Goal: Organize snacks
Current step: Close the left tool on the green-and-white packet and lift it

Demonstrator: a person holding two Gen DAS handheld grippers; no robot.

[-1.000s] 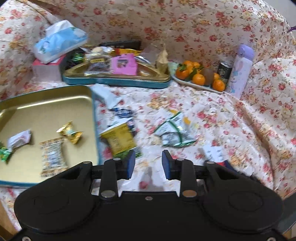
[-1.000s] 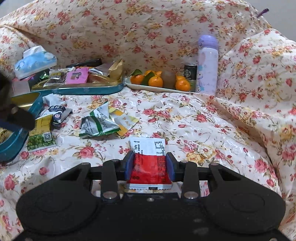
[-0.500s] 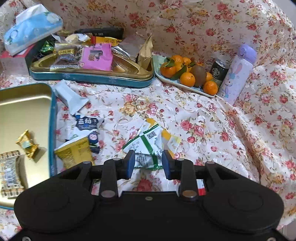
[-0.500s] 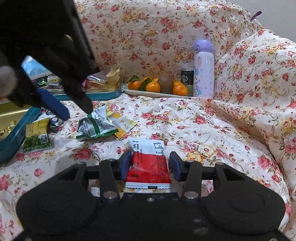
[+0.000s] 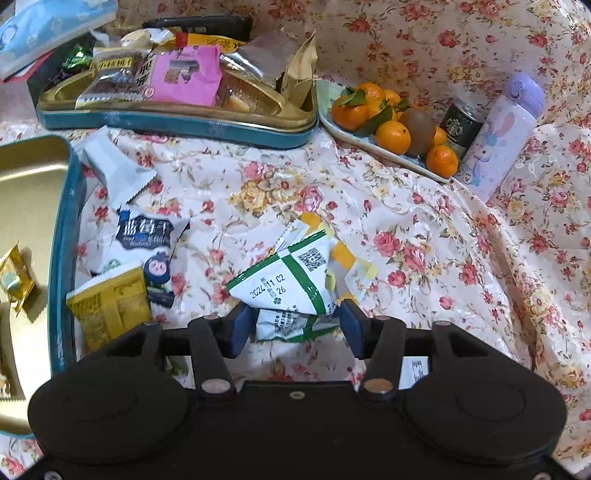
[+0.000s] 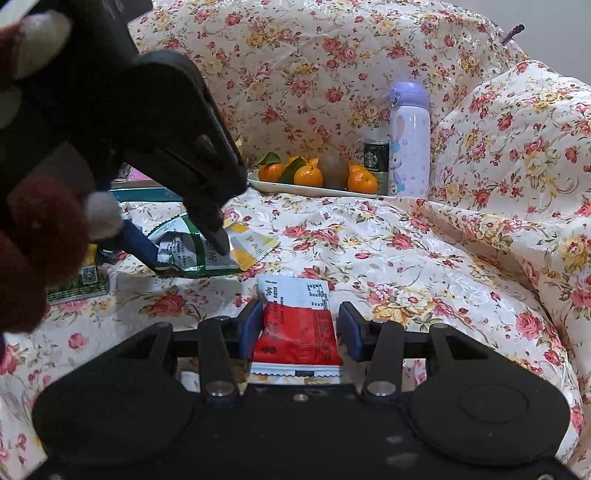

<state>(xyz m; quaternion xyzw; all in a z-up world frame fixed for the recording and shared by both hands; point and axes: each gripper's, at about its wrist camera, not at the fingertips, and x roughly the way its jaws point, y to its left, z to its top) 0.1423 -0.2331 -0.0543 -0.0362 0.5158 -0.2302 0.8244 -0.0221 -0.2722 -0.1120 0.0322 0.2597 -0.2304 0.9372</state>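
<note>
My left gripper (image 5: 295, 325) is open, its fingers on either side of a green-and-white snack packet (image 5: 288, 280) on the floral cloth. The same packet (image 6: 192, 251) and the left gripper (image 6: 184, 243) show in the right wrist view. My right gripper (image 6: 299, 332) is open around a red-and-white snack packet (image 6: 299, 332) lying on the cloth; the pads stand a little apart from it. A yellow packet (image 5: 110, 306), a blue-and-white packet (image 5: 144, 240) and a white packet (image 5: 110, 166) lie beside the gold tin tray (image 5: 62, 229) at left.
A second teal-rimmed tin (image 5: 177, 122) heaped with snacks stands at the back. A plate of oranges (image 5: 384, 125), a dark can (image 5: 461, 125) and a purple bottle (image 5: 502, 136) stand at the back right. A tissue pack (image 5: 48, 26) lies at far left.
My left gripper has moved right and forward from the gold tray to the green-and-white packet and opened wider. My right gripper has opened and released the red packet.
</note>
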